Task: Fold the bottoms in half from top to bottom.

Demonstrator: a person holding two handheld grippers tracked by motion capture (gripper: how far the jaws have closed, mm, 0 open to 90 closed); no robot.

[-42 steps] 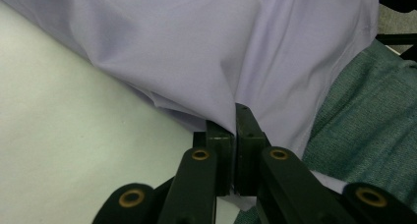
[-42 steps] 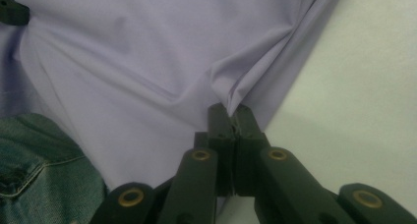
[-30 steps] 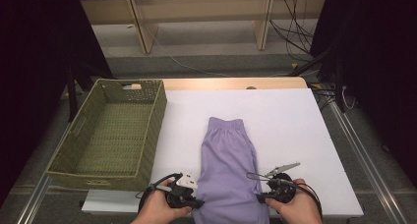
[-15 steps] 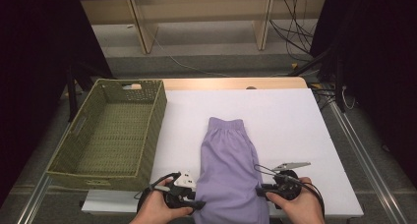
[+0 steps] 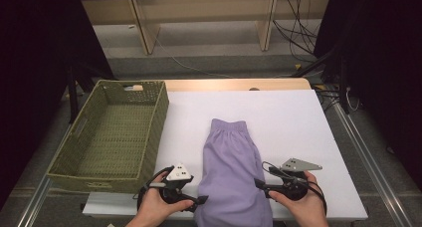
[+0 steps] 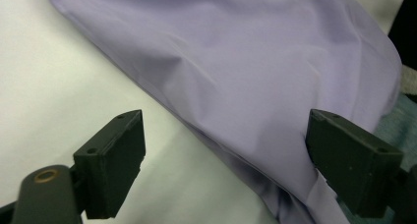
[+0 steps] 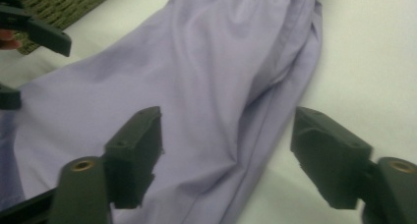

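Nearest, left gripper [image 5: 203,200] and right gripper [image 5: 257,183] flanking the near end of the lilac trousers [image 5: 230,172], jaws just opened wide, pads off the cloth, its edge lying between them. Trousers folded lengthwise mid-counter [image 5: 288,117], waistband at the far end. Farther left, green basket [image 5: 79,132] at the counter's edge.

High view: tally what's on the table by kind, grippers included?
Purple garment: 1
Green woven basket: 1
Grippers: 2, left gripper and right gripper, both open beside the garment
Total: 4
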